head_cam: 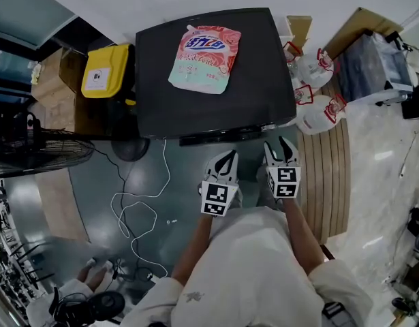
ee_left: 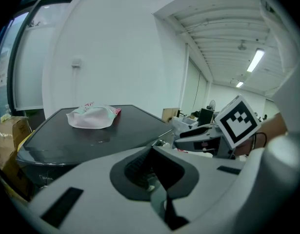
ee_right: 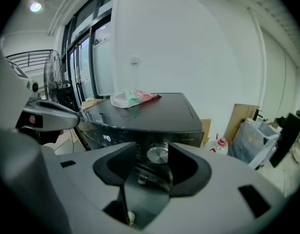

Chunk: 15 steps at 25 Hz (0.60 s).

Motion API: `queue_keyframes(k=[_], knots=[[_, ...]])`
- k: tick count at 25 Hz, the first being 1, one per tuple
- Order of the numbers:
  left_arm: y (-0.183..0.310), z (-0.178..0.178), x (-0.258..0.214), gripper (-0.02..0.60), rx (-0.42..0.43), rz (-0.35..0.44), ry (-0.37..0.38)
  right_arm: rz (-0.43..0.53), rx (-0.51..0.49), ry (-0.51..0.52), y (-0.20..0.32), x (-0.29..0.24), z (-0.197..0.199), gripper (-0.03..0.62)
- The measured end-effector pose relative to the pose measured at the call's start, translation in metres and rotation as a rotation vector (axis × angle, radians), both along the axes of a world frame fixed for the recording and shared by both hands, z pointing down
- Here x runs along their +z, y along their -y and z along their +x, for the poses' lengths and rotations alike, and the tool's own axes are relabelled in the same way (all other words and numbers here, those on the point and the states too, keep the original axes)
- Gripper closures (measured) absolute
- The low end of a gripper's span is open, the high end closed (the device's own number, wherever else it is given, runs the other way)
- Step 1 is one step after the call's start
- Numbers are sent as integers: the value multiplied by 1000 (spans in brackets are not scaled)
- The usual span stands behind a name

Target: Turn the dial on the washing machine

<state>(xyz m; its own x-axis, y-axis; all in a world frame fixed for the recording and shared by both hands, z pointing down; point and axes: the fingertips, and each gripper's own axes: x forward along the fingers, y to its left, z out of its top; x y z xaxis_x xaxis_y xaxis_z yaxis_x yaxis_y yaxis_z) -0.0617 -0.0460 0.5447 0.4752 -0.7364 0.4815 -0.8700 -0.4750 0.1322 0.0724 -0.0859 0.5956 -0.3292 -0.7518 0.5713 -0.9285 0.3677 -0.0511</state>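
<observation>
Black washer [head_cam: 154, 80] top, pouch [head_cam: 206, 56] on it.
Right claw [head_cam: 276, 146] narrowly spread, facing dial [ee_right: 158, 154]; left claw [head_cam: 229, 155] closed, empty; cable [head_cam: 137, 210] on floor [head_cam: 93, 182].

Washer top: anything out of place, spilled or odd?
A detergent pouch lies flat on the washer, toward the back of its top and turned a little askew to the edges. Nothing looks spilled. On the floor in front, a white cable lies in loose loops.
</observation>
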Motion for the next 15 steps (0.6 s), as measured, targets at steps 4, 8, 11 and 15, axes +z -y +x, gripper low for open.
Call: queue_keyframes(k=[4, 8, 11, 15], knots=[[4, 7, 7, 568, -2, -14, 11, -22, -8, -10, 9, 15, 3, 376], [6, 14, 12, 569, 4, -26, 16, -43, -20, -8, 16, 28, 0, 352], [7, 20, 16, 568, 11, -31, 21, -55, -9, -4, 23, 38, 1, 340], [8, 23, 23, 568, 15, -43, 29, -71, -8, -4, 28, 49, 0, 326]])
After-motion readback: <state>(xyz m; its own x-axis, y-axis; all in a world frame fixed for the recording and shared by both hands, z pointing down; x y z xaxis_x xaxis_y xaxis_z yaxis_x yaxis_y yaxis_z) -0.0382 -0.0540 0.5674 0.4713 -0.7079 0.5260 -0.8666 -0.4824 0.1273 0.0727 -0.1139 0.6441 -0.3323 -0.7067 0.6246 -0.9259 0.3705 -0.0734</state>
